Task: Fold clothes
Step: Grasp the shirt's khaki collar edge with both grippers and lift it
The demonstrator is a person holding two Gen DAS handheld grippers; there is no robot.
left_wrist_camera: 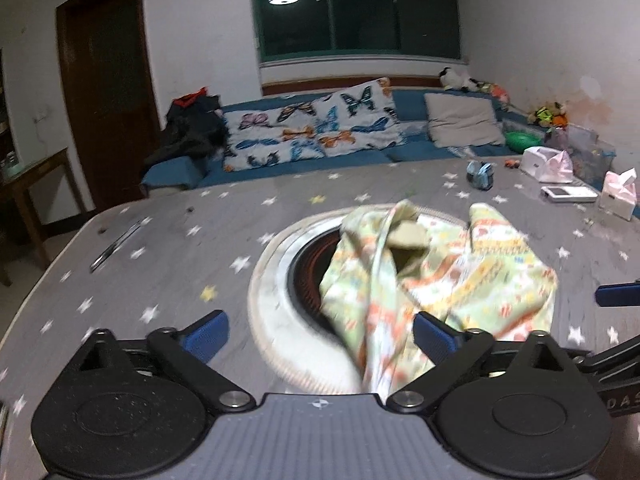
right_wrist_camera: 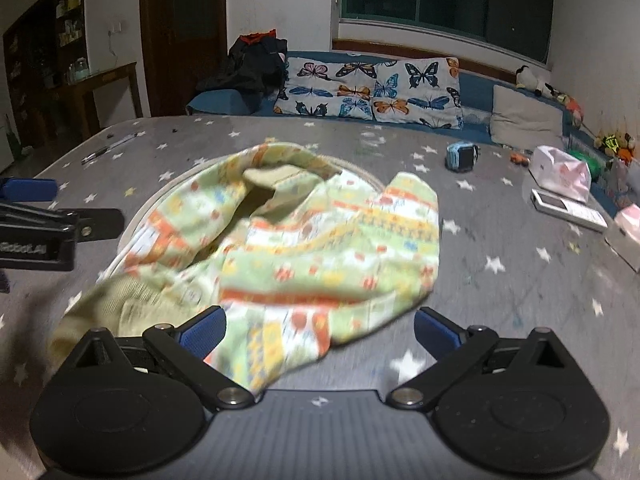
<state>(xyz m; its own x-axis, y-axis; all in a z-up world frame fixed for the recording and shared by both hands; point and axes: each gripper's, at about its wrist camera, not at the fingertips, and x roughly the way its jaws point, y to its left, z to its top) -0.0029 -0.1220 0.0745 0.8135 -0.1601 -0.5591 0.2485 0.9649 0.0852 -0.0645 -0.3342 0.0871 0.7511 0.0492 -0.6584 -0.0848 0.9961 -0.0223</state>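
Left wrist view: the patterned garment (left_wrist_camera: 436, 276) is seen crumpled on the star-print table (left_wrist_camera: 168, 240), half over the round recess (left_wrist_camera: 296, 272). The left gripper (left_wrist_camera: 320, 330) and right gripper (right_wrist_camera: 320, 330) are spread wide, nothing gripped.

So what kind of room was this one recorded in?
Most likely a home living room, at night. A table with a grey star-print cover stands before a long blue couch with butterfly cushions, soft toys sit below a dark window, and a patterned garment lies crumpled on the table.
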